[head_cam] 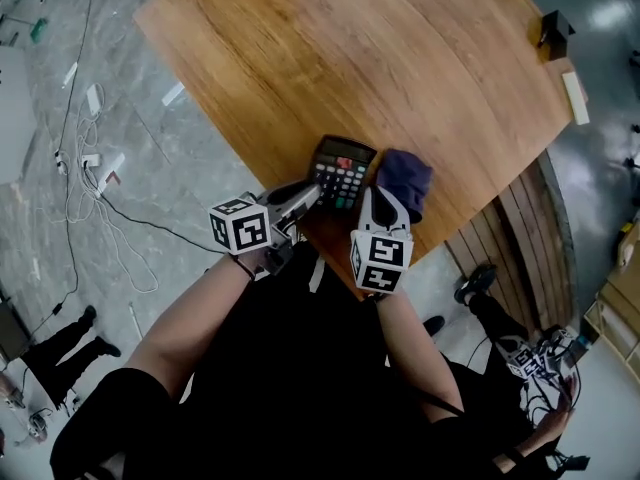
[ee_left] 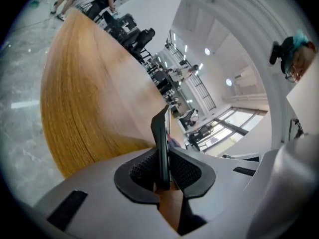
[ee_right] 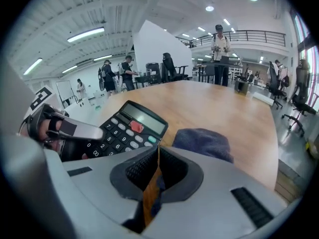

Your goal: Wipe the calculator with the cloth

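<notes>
Left hand-held gripper (head_cam: pixel 312 194) was clamped on the calculator (head_cam: pixel 342 171). In the left gripper view its ribbed black pads (ee_left: pixel 187 172) pressed on both faces of the thin dark slab, which showed edge-on only. Right hand-held gripper (head_cam: pixel 383 200) had its jaws drawn together to a narrow slit, with a bit of the cloth (head_cam: pixel 405 181) pinched in it.

The one calculator was a black plastic rectangle with a grey display strip, rows of small keys, one red key and a few green ones. It sat tilted by the near corner of the surface (head_cam: pixel 350 58), and its near left corner was covered by the left jaws. The key legends were too small to read.

Just beside it, toward the right edge, lay the one cloth, dark blue, soft and bunched into a rounded heap. Its near edge was hidden under the right jaws.

Each of the two grippers was of smooth grey plastic and carried one white cube with black square markers (head_cam: pixel 241 225).

The surface was warm brown wood with long streaked grain and a rounded outline. At its far right corner stood a small black box (head_cam: pixel 553 26), with a pale strip (head_cam: pixel 575 96) near it on the right edge. Grey stone floor lay around, with cables (head_cam: pixel 100 168) trailing across it.
</notes>
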The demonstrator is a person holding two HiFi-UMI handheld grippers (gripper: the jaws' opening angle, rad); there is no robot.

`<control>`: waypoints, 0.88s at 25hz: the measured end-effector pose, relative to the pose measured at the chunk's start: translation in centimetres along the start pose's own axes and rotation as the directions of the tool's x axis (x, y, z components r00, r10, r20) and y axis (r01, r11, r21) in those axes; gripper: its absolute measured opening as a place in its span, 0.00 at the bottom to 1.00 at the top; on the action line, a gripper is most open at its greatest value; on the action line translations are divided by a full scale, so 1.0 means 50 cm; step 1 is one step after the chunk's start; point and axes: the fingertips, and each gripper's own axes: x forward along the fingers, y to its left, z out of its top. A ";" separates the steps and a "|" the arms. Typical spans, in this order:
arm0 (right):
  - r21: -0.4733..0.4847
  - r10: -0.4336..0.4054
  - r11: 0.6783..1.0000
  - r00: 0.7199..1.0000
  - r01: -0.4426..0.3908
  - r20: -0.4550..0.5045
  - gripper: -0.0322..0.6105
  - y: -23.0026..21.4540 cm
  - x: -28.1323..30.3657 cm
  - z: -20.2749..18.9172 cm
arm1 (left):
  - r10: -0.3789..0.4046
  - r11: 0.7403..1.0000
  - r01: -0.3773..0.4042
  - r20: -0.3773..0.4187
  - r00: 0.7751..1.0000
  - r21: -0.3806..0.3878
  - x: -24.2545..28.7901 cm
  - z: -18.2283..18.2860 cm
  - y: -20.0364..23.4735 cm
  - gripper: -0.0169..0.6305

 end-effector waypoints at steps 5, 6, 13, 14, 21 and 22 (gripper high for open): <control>-0.040 -0.167 0.985 0.986 0.166 -0.022 0.08 -0.092 -0.042 0.006 | -0.080 0.991 0.084 0.050 0.996 -0.102 -0.002 0.004 -0.025 0.13; -0.035 -0.187 0.982 0.982 0.185 -0.036 0.08 -0.111 -0.046 0.002 | -0.091 0.989 0.098 0.061 0.994 -0.115 -0.002 0.007 -0.031 0.13; -0.018 -0.155 0.988 0.969 0.155 -0.194 0.26 -0.152 -0.004 -0.063 | -0.130 0.984 0.139 0.086 0.988 -0.111 -0.007 0.030 -0.065 0.13; -0.018 -0.154 0.988 0.969 0.153 -0.195 0.26 -0.154 0.001 -0.066 | -0.131 0.984 0.141 0.092 0.987 -0.113 -0.009 0.032 -0.066 0.13; -0.045 -0.112 0.993 0.979 0.106 -0.169 0.18 -0.146 0.011 -0.060 | -0.131 0.983 0.143 0.113 0.985 -0.112 -0.019 0.023 -0.068 0.13; -0.048 -0.111 0.993 0.983 0.105 -0.149 0.16 -0.145 0.005 -0.048 | -0.132 0.983 0.146 0.120 0.984 -0.114 -0.019 0.026 -0.073 0.13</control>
